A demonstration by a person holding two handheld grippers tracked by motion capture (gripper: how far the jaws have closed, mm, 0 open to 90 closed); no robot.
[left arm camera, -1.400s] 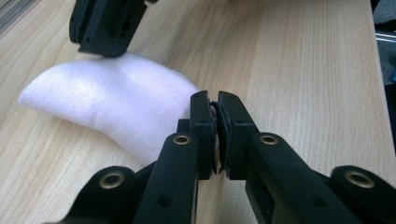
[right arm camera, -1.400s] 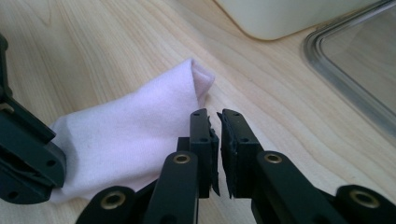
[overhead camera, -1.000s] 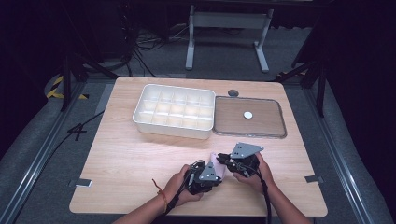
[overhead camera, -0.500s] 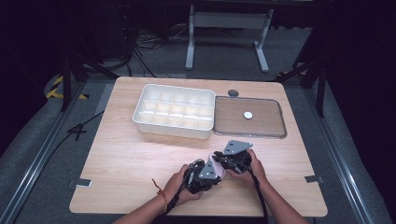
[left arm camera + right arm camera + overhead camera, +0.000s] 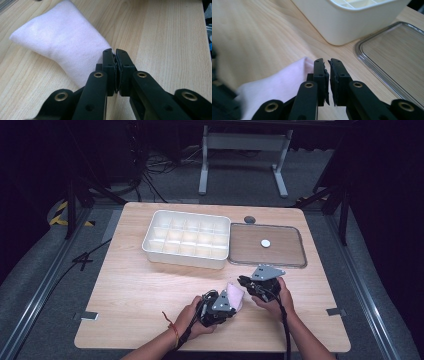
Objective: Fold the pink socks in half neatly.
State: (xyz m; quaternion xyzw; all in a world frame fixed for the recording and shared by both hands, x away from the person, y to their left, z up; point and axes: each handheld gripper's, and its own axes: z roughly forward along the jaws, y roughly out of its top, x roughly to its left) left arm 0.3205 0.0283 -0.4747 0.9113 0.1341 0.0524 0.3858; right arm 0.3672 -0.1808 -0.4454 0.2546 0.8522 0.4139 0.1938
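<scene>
Near the front edge of the tabletop, between the two hands, lies a small pale pink cloth, folded flat like a little sock. Left gripper has its jaws clamped together on the cloth's near corner; in the left gripper view a sliver of the fabric sits pinched between the pads while the rest fans away up and to the left. Right gripper sits just beside the cloth's far end, jaws almost together with nothing between them, and they have just been closing a touch. From the right gripper view the cloth lies to the left of and below the jaw tips, so that hand is the nearer one to the free end. The cloth's long axis looks to run from one gripper toward the other. Beyond them stand the white divided tray and its clear lid, well apart from the cloth.
</scene>
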